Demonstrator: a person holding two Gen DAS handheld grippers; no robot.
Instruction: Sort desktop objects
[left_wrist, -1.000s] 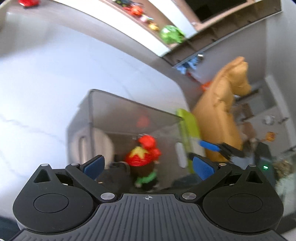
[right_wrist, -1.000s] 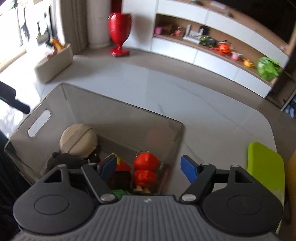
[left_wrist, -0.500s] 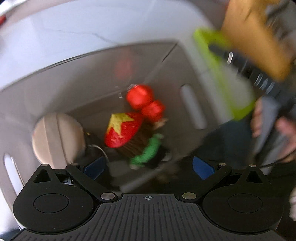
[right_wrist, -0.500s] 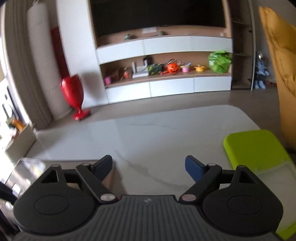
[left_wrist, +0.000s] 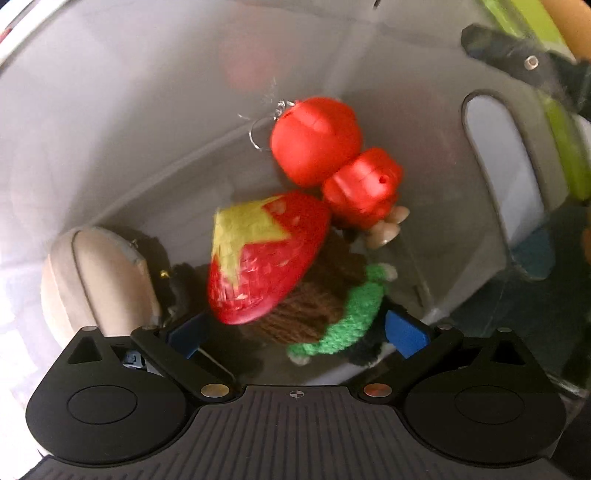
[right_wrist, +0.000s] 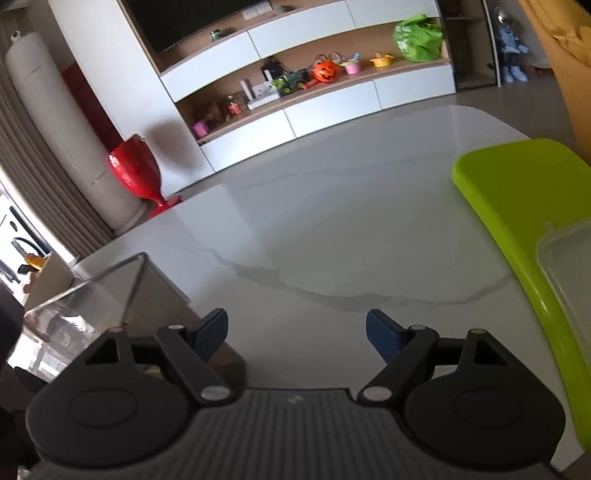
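My left gripper (left_wrist: 295, 332) is open and reaches down into a clear grey storage bin (left_wrist: 110, 110). Between and just ahead of its fingers lie a red strawberry toy with a yellow star top (left_wrist: 262, 258), a brown knitted toy with a green band (left_wrist: 332, 317) and a red figure keychain (left_wrist: 332, 158). A beige round case (left_wrist: 96, 273) lies at the left of the bin. My right gripper (right_wrist: 295, 332) is open and empty above the white marble table (right_wrist: 332, 221), with the bin's corner (right_wrist: 110, 291) at its left.
A lime-green lid (right_wrist: 517, 206) with a clear plastic box (right_wrist: 569, 266) on it lies at the table's right edge. Shelves with toys (right_wrist: 325, 70), a red vase (right_wrist: 136, 170) and a yellow chair (right_wrist: 569, 44) stand beyond the table. The bin's handle slot (left_wrist: 495, 155) shows at the right.
My left gripper has moved down into the bin, close over the toys. My right gripper has swung up and right, away from the bin, out over the table.
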